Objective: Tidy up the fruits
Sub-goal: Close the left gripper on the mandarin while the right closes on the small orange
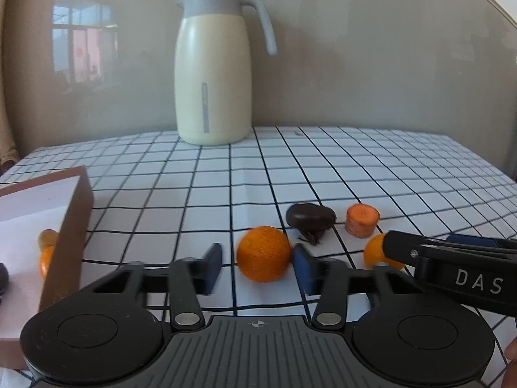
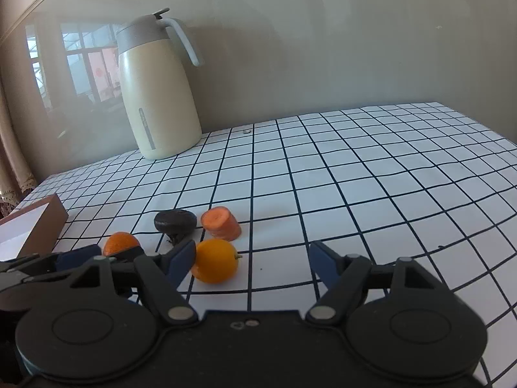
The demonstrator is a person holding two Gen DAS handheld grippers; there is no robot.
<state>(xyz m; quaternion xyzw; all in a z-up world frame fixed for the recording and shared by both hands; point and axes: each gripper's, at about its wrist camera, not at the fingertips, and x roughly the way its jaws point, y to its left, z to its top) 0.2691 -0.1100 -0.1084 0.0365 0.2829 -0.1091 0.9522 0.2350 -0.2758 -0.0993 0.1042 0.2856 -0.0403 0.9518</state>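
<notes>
A round orange (image 1: 263,253) lies on the checked cloth between the blue fingers of my left gripper (image 1: 258,268). The right pad touches it, while a narrow gap shows at the left pad. A second orange (image 2: 215,260) rests against the left finger of my right gripper (image 2: 252,262), which stands wide open around it. Just behind the oranges sit a dark brown mushroom-like piece (image 1: 310,218) and a carrot chunk (image 1: 362,223). A brown box with a white inside (image 1: 69,213) stands to the left and holds small orange fruits (image 1: 47,247).
A cream thermos jug with a grey lid (image 1: 213,74) stands at the back against the wall. The grid tablecloth (image 2: 355,177) stretches to the right. My right gripper's black body reaches into the left wrist view at the lower right, partly covering the second orange.
</notes>
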